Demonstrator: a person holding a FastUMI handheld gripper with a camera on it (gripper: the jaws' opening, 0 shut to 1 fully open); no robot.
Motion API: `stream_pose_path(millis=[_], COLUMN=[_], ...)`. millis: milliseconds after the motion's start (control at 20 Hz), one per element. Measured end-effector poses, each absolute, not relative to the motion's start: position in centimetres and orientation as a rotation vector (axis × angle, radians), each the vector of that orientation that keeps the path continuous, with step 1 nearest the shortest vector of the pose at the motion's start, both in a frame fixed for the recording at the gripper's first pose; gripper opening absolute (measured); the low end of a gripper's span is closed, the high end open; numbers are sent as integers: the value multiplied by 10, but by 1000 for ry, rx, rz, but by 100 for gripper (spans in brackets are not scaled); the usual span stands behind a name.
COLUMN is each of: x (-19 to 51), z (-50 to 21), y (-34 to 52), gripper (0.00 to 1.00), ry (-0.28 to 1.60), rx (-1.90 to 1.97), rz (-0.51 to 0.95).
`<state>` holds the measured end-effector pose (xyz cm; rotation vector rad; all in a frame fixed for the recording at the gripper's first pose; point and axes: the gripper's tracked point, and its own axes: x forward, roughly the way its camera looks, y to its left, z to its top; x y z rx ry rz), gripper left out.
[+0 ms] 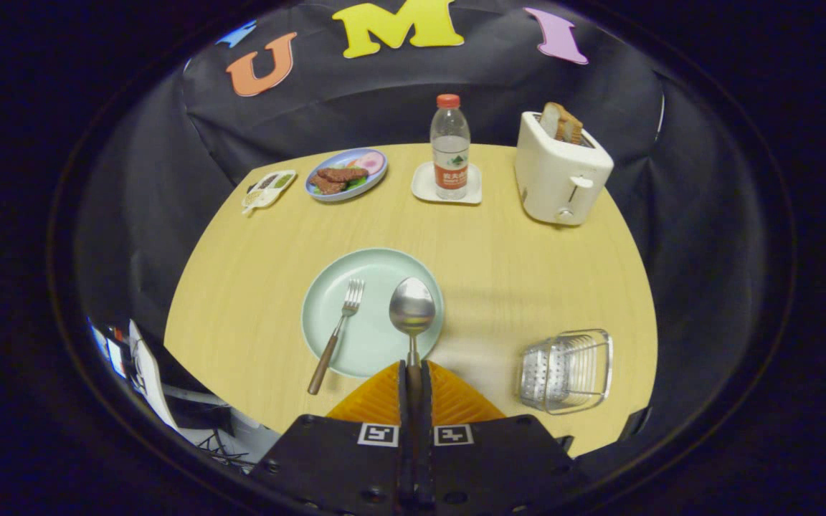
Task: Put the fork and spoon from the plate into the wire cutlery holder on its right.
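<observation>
A pale green plate (377,351) lies on the wooden table just ahead of my fingers. A fork (336,332) with a brown handle rests on its left half, handle sticking out over the near rim. My gripper (413,373) is shut on the handle of the spoon (412,312), whose bowl sits over the right part of the plate; whether it is lifted off the plate I cannot tell. The wire cutlery holder (568,370) stands to the right of the plate, near the table's front edge.
At the back stand a white toaster (560,175) with bread in it, a water bottle (450,147) on a white coaster, a blue plate of food (346,174) and a small sauce tray (268,190). Off the table's left front corner lie cables and papers (148,373).
</observation>
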<state>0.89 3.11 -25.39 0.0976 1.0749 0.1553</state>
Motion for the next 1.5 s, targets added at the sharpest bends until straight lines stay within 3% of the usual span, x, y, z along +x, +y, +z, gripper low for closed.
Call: stream_pose_path(millis=[250, 450, 950, 1150, 1200, 1400, 1500], x=[-22, -43, -32, -23, -19, 1, 10], z=[-228, -249, -304, -302, -296, -264, -245], y=[-54, -97, -115, -121, -121, -114, -99], gripper=[3, 3, 3, 19, 36, 81, 92], ry=[1137, 1254, 1391, 1341, 1310, 1086, 971], rx=[87, 103, 260, 291, 285, 173, 129], rz=[71, 11, -24, -58, -52, -24, -7])
